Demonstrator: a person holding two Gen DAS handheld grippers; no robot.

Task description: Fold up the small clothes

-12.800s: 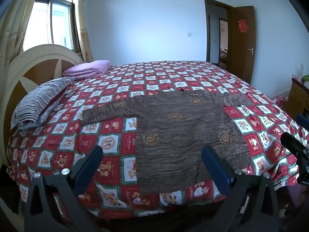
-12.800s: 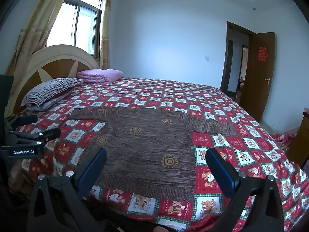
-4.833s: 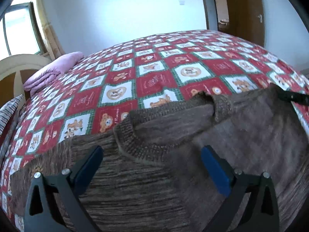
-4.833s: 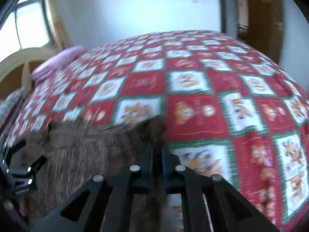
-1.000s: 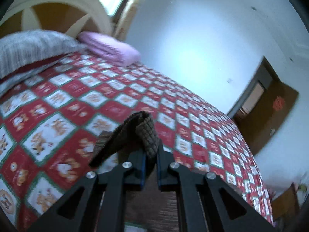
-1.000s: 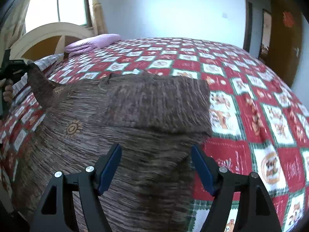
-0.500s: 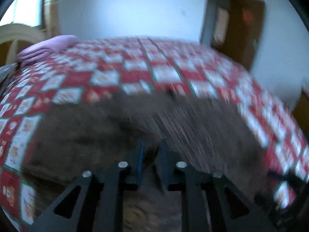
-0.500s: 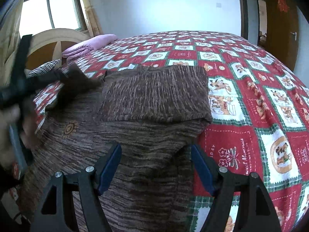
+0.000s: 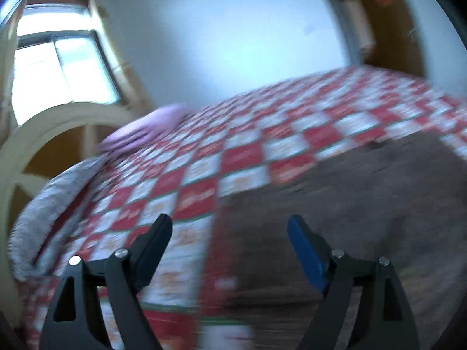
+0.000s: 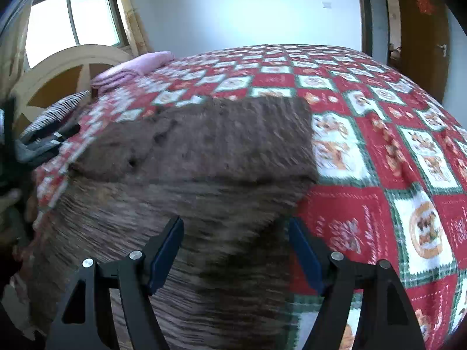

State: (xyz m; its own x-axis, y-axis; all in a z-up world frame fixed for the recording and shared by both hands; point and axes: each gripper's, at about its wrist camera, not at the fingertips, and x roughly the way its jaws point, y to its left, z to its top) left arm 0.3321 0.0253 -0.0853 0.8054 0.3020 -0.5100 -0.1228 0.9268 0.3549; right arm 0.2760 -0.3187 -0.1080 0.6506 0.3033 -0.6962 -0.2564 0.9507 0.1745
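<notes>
The left gripper [image 9: 230, 236] is seen with its jaws spread wide and nothing between them; one finger [image 9: 153, 240] is black, the other carries a blue pad [image 9: 303, 250]. The whole view is smeared by motion blur. Beyond the fingers a bed [image 9: 242, 157] covered in a red, white and green checked quilt is shown. A brown sweater [image 9: 364, 192] is spread on the quilt at the right, its left edge lying between the fingers. A striped pillow [image 9: 49, 201] and a folded pink blanket [image 9: 143, 134] are seen near the curved headboard [image 9: 58, 119], under a window [image 9: 61, 73]. A brown door [image 9: 385, 20] is visible at upper right.
</notes>
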